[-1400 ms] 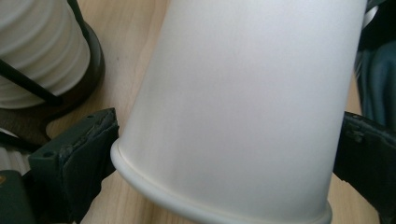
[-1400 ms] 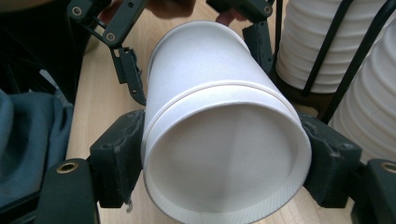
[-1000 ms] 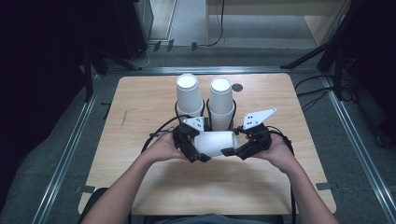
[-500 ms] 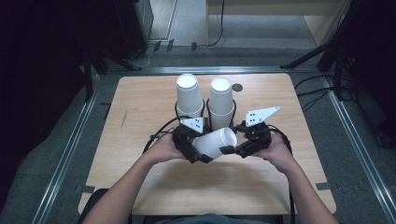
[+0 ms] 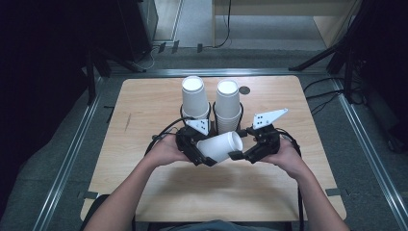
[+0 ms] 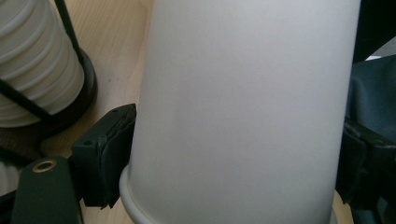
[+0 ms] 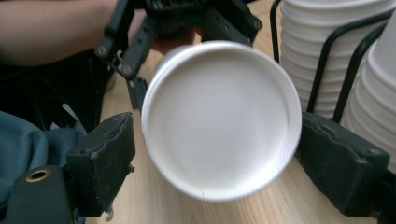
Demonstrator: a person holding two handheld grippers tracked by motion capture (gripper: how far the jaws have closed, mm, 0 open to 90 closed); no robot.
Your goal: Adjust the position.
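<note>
Both grippers' jaws flank paper cup

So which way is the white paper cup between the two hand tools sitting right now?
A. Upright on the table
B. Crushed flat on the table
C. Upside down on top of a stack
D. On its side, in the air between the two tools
D: the paper cup lies sideways above the table, the left gripper clamping its wall, the right gripper at its end.
</note>
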